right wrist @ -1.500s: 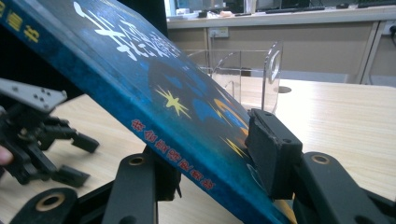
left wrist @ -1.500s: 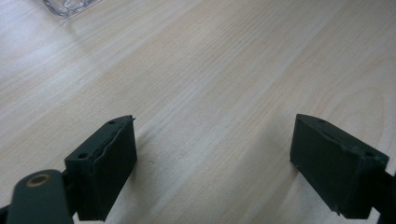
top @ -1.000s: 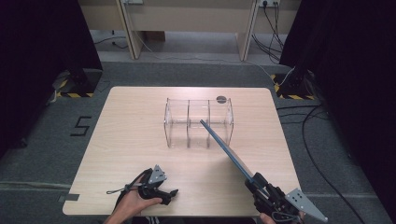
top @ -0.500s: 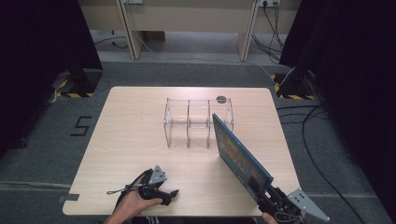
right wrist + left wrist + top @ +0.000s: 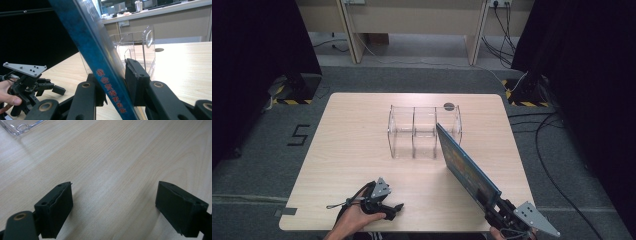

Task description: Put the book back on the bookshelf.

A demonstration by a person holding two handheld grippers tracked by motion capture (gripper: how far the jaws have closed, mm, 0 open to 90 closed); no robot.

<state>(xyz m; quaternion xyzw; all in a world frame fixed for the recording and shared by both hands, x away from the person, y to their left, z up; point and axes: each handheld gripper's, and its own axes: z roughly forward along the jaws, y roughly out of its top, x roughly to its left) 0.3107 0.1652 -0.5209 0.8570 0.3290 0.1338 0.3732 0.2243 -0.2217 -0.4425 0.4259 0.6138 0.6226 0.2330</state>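
A blue book [image 5: 467, 167] is clamped in the right tool [image 5: 498, 212], whose jaws have just been closing on it. It is held tilted toward the clear box [image 5: 424, 131] with 3 slots. Next, it likely must be lined up with 1 slot. The left tool [image 5: 393, 210] is rested on the surface [image 5: 357, 130], jaws apart.

Wooden table [image 5: 362, 150], grey carpet floor [image 5: 272, 165], cables [image 5: 552, 150], black curtains [image 5: 257, 40]

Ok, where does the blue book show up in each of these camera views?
High view: the blue book slants from the right gripper at lower right up toward the clear organizer.
Left gripper view: wooden table and an organizer corner.
Right gripper view: the book rises diagonally from bottom centre between the jaws, which have just been closing.
Shared landmark: the organizer.
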